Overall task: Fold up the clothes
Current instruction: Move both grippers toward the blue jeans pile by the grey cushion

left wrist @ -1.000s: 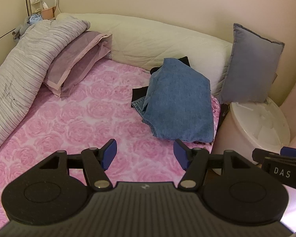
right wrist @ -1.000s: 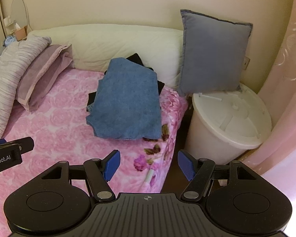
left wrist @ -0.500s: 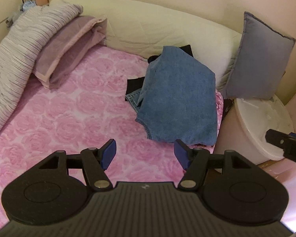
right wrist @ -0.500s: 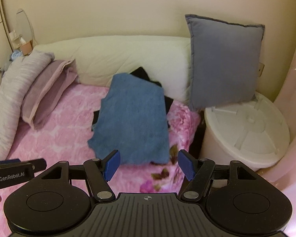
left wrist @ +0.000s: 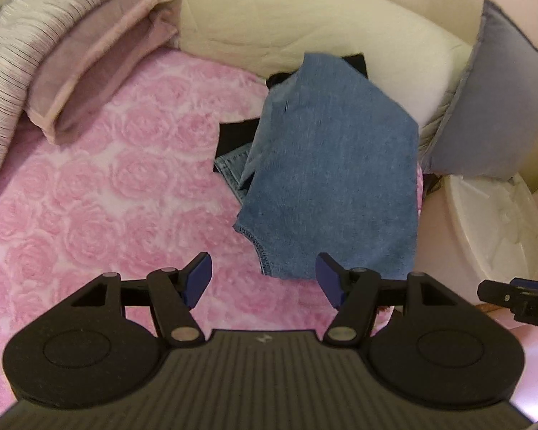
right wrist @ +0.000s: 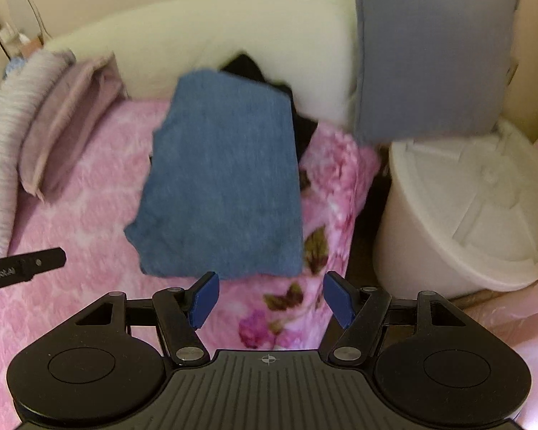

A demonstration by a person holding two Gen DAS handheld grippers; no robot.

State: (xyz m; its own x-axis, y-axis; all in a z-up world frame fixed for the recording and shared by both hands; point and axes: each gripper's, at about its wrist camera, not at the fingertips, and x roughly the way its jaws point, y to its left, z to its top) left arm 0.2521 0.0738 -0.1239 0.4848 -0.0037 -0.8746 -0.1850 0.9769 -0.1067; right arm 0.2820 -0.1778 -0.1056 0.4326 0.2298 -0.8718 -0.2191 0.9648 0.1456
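A blue denim garment point(left wrist: 333, 179) lies folded on the pink rose bedspread point(left wrist: 100, 193), on top of a black garment point(left wrist: 233, 136). It also shows in the right wrist view point(right wrist: 222, 186), with the black garment point(right wrist: 247, 68) behind it. My left gripper point(left wrist: 263, 279) is open and empty, just short of the denim's near edge. My right gripper point(right wrist: 272, 299) is open and empty, near the denim's near right corner at the bed's edge. Each gripper's tip shows at the edge of the other's view.
A grey cushion point(right wrist: 430, 57) leans on a long cream pillow point(left wrist: 305, 25) at the head. A mauve pillow point(left wrist: 100, 61) and a striped duvet point(left wrist: 21, 46) lie at the left. A white lidded bin point(right wrist: 470, 208) stands right of the bed.
Both grippers have moved forward toward the denim garment, which now looks larger and closer. Both stay open. The clothes have not moved.
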